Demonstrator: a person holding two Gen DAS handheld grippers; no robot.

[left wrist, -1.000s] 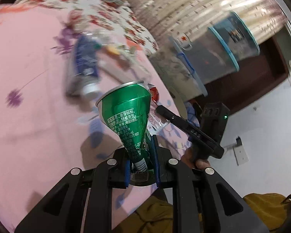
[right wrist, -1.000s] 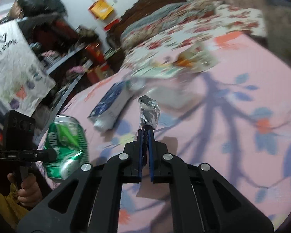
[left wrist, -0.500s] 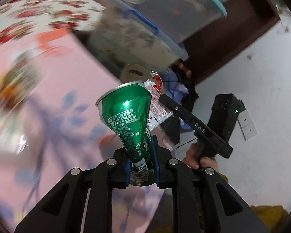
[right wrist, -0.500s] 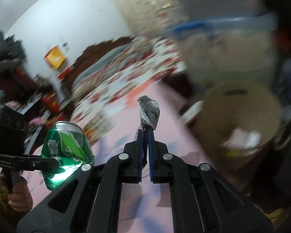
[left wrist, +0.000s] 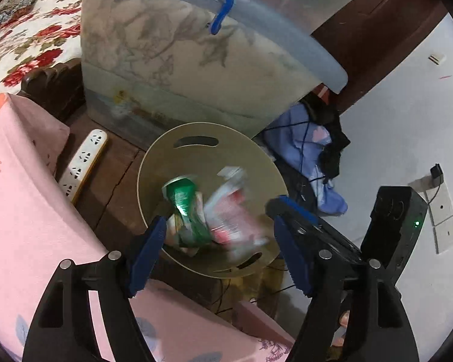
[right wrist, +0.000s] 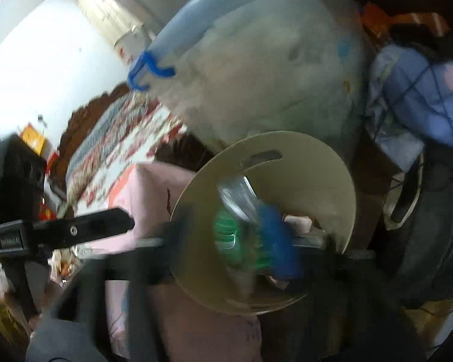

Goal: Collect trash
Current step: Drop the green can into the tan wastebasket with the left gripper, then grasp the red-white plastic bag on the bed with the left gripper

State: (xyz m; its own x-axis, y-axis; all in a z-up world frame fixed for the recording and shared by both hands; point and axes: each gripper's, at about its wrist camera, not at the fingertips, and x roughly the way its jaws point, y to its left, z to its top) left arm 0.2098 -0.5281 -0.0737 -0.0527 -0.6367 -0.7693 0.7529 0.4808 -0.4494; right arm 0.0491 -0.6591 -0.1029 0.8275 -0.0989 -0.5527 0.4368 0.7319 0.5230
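A round tan waste bin [left wrist: 202, 134] stands on the floor beside the pink bed. My left gripper [left wrist: 222, 250] is open wide above its rim. The crushed green can [left wrist: 185, 208] is free of the fingers and blurred inside the bin. A red and white wrapper [left wrist: 232, 208] is blurred next to it. In the right wrist view the bin [right wrist: 332, 181] fills the middle, with the can [right wrist: 226, 235] and a clear wrapper [right wrist: 238, 193] inside. My right gripper [right wrist: 235, 241] is heavily blurred over the bin and looks spread open.
A large clear storage box [left wrist: 196, 60] with a blue handle stands just behind the bin. A white power strip [left wrist: 84, 158] lies on the wooden floor at the left. Blue cloth and cables [left wrist: 311, 150] lie at the right. The pink bed corner [left wrist: 30, 196] is close by.
Both grippers swung from the bed to above the bin. The left gripper opened and let go of the green can. The right gripper's wrapper is now in the bin.
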